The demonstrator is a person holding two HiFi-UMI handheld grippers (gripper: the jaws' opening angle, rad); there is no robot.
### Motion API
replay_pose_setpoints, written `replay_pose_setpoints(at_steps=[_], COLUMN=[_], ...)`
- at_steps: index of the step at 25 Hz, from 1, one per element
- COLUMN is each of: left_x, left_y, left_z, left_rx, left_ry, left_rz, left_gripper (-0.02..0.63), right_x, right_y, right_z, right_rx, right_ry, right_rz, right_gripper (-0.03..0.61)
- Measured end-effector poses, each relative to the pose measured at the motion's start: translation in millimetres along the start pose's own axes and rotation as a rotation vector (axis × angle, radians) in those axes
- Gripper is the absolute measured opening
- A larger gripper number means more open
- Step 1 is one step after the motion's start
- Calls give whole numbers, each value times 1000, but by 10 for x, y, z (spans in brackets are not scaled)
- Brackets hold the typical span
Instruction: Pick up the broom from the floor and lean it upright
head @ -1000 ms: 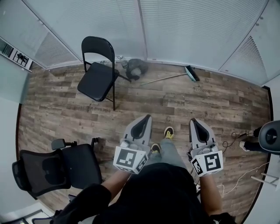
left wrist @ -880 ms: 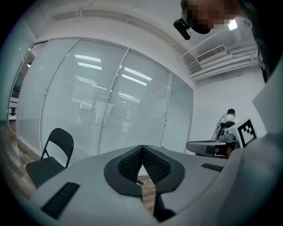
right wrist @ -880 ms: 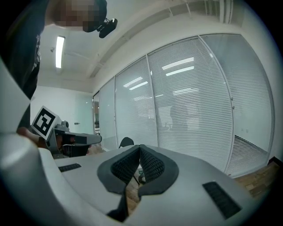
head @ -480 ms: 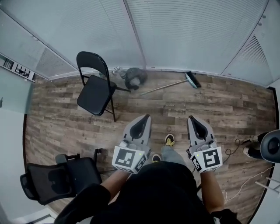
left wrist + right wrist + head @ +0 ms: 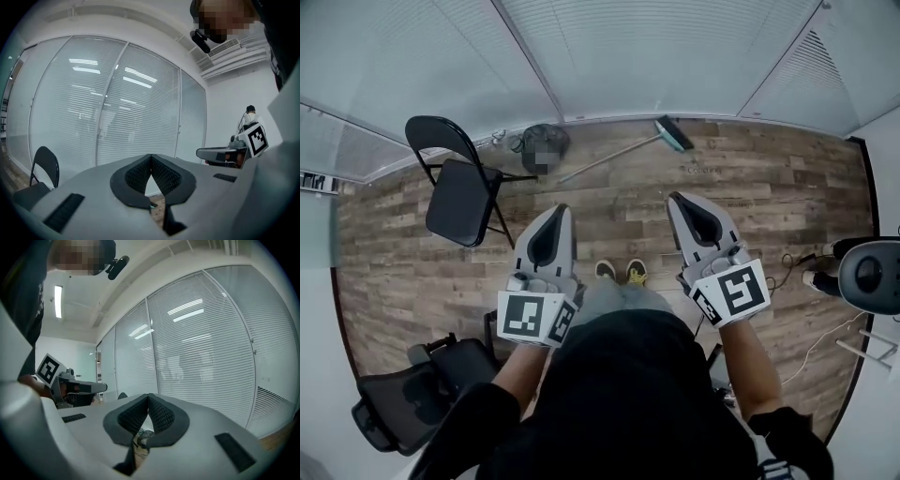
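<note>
**A:** Is anything sitting in a container?

**B:** There's one dark round thing (image 5: 540, 147) lying at the floor's far edge, just beside the folding chair (image 5: 459, 192). I cannot tell whether it is a bag or a bin, and its inside is not showing.

**A:** Where is the broom lying?

**B:** The broom (image 5: 623, 155) is lying flat on the floor (image 5: 769, 187) along that far edge, by the wall. Its thin pale handle is slanting toward the dark thing and its teal head is pointing to the far right. It is lying well apart from both grippers.

**A:** What are the tongs doing?

**B:** The left gripper (image 5: 557, 212) and right gripper (image 5: 679, 199) are each closing pad against pad, gripping only themselves. Their own views are showing black ribbed pads meeting at the tips, set in smooth grey shells.

**A:** And the surfaces?

**B:** Wood-grain planks are covering the floor. The chair is showing a black metal frame.

**A:** Is any view adding something?

**B:** Only the head view is showing the broom plainly, along with a mesh office chair (image 5: 422, 398) at the near left corner. The gripper views are showing tall slatted blinds (image 5: 117, 103) rising behind the glass, and each is catching the other gripper's marker cube (image 5: 257, 137)
</note>
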State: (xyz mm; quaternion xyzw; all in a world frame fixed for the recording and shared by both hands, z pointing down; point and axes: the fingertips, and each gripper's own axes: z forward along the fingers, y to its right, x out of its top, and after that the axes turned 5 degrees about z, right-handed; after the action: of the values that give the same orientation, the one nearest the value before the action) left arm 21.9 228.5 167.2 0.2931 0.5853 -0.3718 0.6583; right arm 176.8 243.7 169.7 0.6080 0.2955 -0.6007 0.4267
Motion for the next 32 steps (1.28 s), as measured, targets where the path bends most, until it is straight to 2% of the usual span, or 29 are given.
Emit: replay_pose_setpoints(at_steps=[12, 22, 32], left_x=[-3, 20, -75], left_y=[-690, -1740, -2202], left_z=[719, 1122, 1372], left_rx=[-61, -48, -1], left_ry=[4, 13, -2], left_rz=[-51, -84, -129], left_gripper=[21, 20, 20], right_x=[221, 307, 351], right_y=[319, 94, 198], right_z=[832, 1914, 2449], right_rx=[-76, -79, -80], right_ry=[0, -8, -10], right_rz=[31, 10, 26], right_gripper=[17, 17, 17])
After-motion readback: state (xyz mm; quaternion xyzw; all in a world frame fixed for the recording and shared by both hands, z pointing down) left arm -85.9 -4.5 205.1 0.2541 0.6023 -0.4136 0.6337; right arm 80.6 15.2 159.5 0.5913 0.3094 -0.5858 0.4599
